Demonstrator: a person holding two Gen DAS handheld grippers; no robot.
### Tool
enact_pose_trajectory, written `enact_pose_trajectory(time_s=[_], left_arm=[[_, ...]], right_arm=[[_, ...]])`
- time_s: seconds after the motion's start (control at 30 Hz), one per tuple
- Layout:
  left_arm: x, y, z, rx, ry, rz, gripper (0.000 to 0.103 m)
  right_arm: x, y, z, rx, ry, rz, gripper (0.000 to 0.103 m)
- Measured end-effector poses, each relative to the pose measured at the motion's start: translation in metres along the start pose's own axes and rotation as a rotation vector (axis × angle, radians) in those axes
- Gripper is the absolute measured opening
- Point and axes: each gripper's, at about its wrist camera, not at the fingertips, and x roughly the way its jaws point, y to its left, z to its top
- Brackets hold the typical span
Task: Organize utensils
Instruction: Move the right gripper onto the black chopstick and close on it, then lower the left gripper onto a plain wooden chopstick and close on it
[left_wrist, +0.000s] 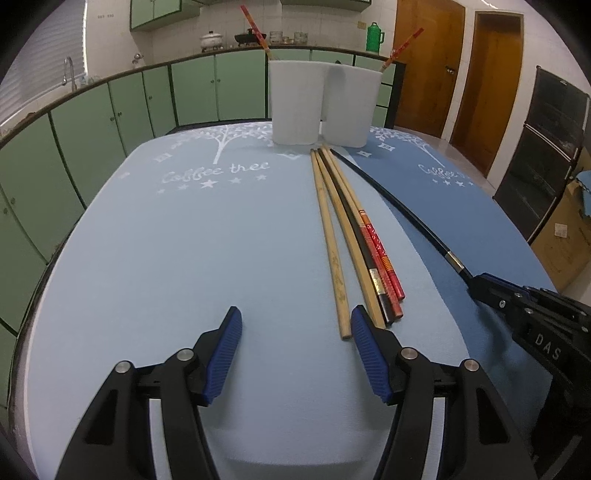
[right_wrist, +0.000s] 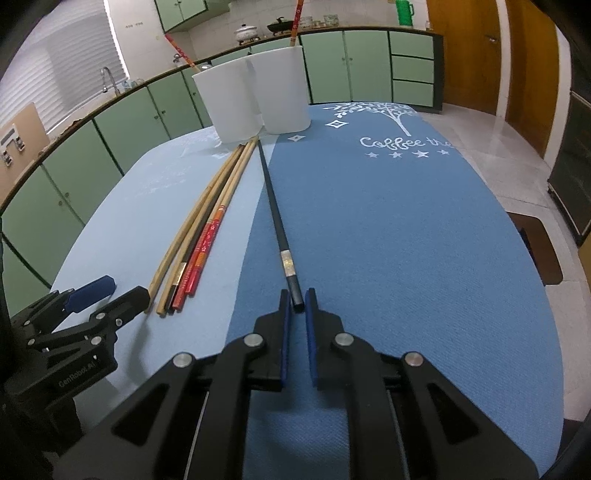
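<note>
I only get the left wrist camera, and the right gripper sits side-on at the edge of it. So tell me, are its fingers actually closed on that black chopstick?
Observer: Yes. In the right wrist view the right gripper has a blue pad tight against each side of the black chopstick.
Operator: How deep does it sit in the fingers?
Observer: Only at the fingertips. The blunt end stops just inside the pads, and the silver band lies ahead of them.
Operator: Is it off the table?
Observer: It doesn't look lifted. It seems to lie flat along the dark blue mat, with its tip by the base of the white cups.
</note>
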Motion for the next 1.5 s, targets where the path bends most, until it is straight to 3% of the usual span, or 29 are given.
enact_pose_trajectory(time_s=[0.13, 0.33, 0.43, 0.63, 0.87, 0.93, 1.0, 1.1, 1.23, 1.5], left_arm=[[-0.002, 0.0, -0.006, 0.011, -0.003, -0.029, 0.06], [0.005, -0.006, -0.002, 0.019, 0.016, 0.002, 0.057], [0.006, -0.007, 0.002, 0.004, 0.025, 0.02, 0.048], [0.008, -0.011, 0.007, -0.016, 0.026, 0.028, 0.039], [0.009, -0.013, 0.007, -0.006, 0.025, 0.021, 0.037], [0.01, -0.014, 0.006, -0.003, 0.023, 0.03, 0.036], [0.01, -0.015, 0.007, -0.004, 0.018, 0.038, 0.025], [0.011, -0.013, 0.008, -0.023, 0.016, 0.016, 0.007], [0.006, -0.01, 0.01, -0.041, 0.013, 0.001, 0.007], [-0.045, -0.007, 0.025, -0.036, -0.087, -0.009, 0.007]], right_arm=[[-0.002, -0.002, -0.003, -0.015, -0.001, 0.021, 0.011], [0.0, 0.003, -0.001, -0.05, 0.006, 0.04, 0.02], [0.002, 0.006, 0.003, -0.071, 0.017, 0.03, 0.02], [0.01, 0.009, 0.01, -0.089, 0.028, 0.019, 0.021], [0.01, 0.008, 0.008, -0.099, 0.026, 0.014, 0.02], [0.01, 0.009, 0.008, -0.098, 0.024, 0.004, 0.015], [0.01, 0.008, 0.008, -0.093, 0.025, 0.003, 0.007], [0.009, 0.006, 0.008, -0.084, 0.024, 0.014, 0.007], [-0.001, 0.006, 0.009, -0.071, 0.014, 0.034, 0.006], [-0.045, 0.017, 0.024, -0.097, -0.075, 0.04, 0.006]])
